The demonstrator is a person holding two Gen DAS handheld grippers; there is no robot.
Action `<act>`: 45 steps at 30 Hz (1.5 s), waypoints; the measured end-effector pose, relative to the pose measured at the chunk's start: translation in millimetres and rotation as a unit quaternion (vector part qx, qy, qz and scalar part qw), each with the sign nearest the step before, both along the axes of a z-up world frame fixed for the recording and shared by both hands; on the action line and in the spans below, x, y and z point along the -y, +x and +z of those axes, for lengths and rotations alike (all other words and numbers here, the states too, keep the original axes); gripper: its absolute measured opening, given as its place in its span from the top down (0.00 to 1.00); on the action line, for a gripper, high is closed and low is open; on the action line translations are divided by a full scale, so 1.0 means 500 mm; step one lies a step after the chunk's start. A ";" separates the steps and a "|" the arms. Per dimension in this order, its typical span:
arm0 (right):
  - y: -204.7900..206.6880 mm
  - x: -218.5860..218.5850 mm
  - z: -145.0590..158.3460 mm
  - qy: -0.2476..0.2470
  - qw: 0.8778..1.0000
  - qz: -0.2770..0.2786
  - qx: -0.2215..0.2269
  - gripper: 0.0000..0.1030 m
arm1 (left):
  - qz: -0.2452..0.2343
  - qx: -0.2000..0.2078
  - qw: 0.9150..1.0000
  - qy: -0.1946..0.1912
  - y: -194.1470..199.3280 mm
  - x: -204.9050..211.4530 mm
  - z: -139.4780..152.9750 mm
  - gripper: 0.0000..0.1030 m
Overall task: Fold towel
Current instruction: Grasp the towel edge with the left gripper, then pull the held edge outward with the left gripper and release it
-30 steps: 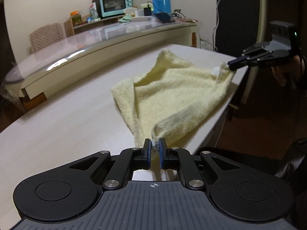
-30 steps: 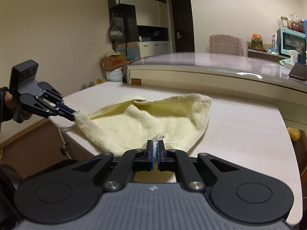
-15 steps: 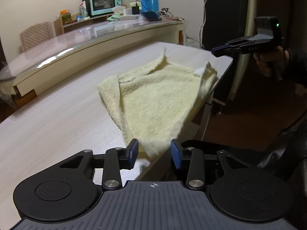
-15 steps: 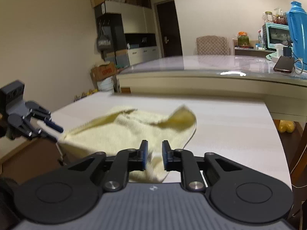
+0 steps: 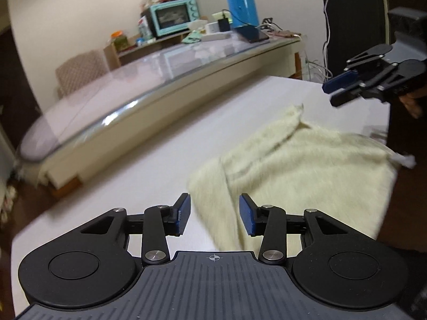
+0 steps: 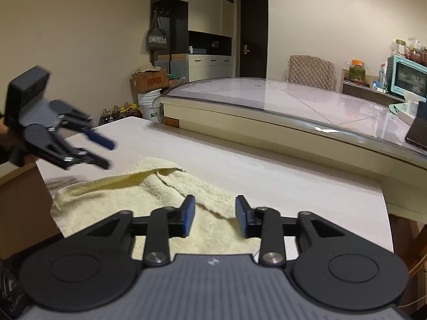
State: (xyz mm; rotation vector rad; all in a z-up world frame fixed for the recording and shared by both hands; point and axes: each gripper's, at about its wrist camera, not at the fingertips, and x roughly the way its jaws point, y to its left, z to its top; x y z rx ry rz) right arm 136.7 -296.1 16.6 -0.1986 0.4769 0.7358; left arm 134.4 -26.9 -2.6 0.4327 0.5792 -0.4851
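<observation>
A pale yellow towel (image 5: 293, 165) lies rumpled on the white table (image 5: 160, 160), near its edge, with one side doubled over. My left gripper (image 5: 213, 216) is open and hovers over the towel's near corner; nothing is between its blue pads. My right gripper (image 6: 214, 218) hangs over the towel (image 6: 120, 200) at the opposite end, its jaws opening and empty. Each view also shows the other gripper in the air above the table: the right gripper (image 5: 333, 93) at the far right, the left gripper (image 6: 105, 153) at the left, both open.
A long glass-topped counter (image 5: 133, 93) runs behind the table, carrying a teal toaster oven (image 5: 173, 17) and a blue flask (image 5: 241, 0). A black cabinet (image 5: 352, 13) stands past the table's end. A padded chair (image 6: 311, 72) and a cardboard box (image 6: 148, 80) stand further back.
Both grippers were shut on towel corners; both have opened and let go. The towel has dropped onto the table, and both grippers have lifted off it.
</observation>
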 end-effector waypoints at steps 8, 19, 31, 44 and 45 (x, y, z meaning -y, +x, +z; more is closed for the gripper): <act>0.005 -0.001 -0.005 0.002 1.000 -0.006 -0.006 0.53 | 0.003 -0.012 0.998 0.065 0.102 0.094 -0.043 0.68; 0.018 -0.003 -0.019 0.001 1.000 -0.008 -0.014 0.50 | 0.064 -0.031 0.997 0.042 0.133 0.060 -0.046 0.93; 0.034 -0.023 -0.026 -0.023 1.000 0.010 -0.020 0.48 | 0.197 -0.037 0.979 -0.035 0.076 -0.120 -0.038 0.92; 0.056 -0.078 -0.063 -0.132 0.991 0.023 0.006 0.47 | 0.208 -0.023 0.977 -0.037 0.107 -0.149 -0.051 0.92; 0.059 -0.079 -0.064 -0.132 0.991 0.026 -0.002 0.47 | 0.207 -0.024 0.977 -0.040 0.109 -0.150 -0.052 0.92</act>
